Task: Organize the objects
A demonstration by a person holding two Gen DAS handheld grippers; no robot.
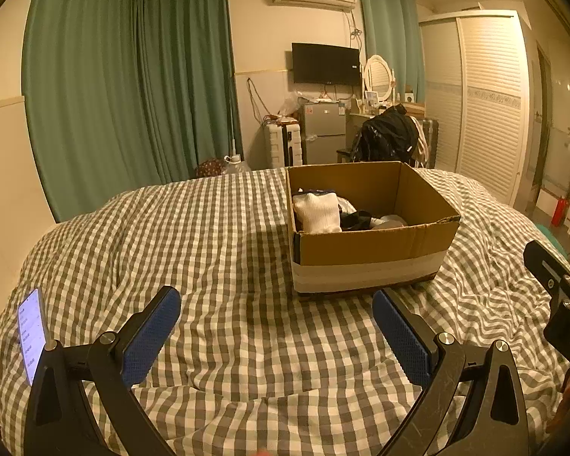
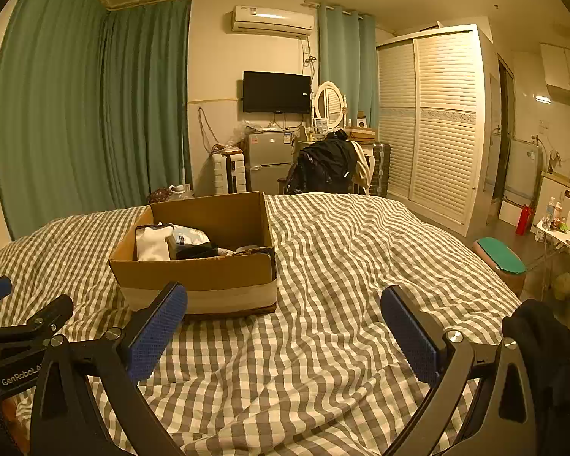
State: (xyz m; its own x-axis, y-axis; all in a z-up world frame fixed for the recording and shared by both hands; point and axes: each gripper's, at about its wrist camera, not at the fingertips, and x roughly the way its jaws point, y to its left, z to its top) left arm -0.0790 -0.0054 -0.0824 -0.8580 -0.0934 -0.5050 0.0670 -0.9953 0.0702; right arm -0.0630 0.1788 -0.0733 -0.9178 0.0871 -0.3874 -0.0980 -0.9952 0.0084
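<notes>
An open cardboard box stands on the checked bed cover; it also shows in the right wrist view. Inside lie a white folded cloth, a dark item and other pieces. In the right wrist view the white cloth sits at the box's left. My left gripper is open and empty, hovering over the cover in front of the box. My right gripper is open and empty, to the right of the box's front. The right gripper's body shows at the left wrist view's right edge.
A lit phone lies on the cover at the far left. A dark garment hangs at the right wrist view's right edge. Beyond the bed stand a fridge, a chair with a black jacket, a wardrobe and green curtains.
</notes>
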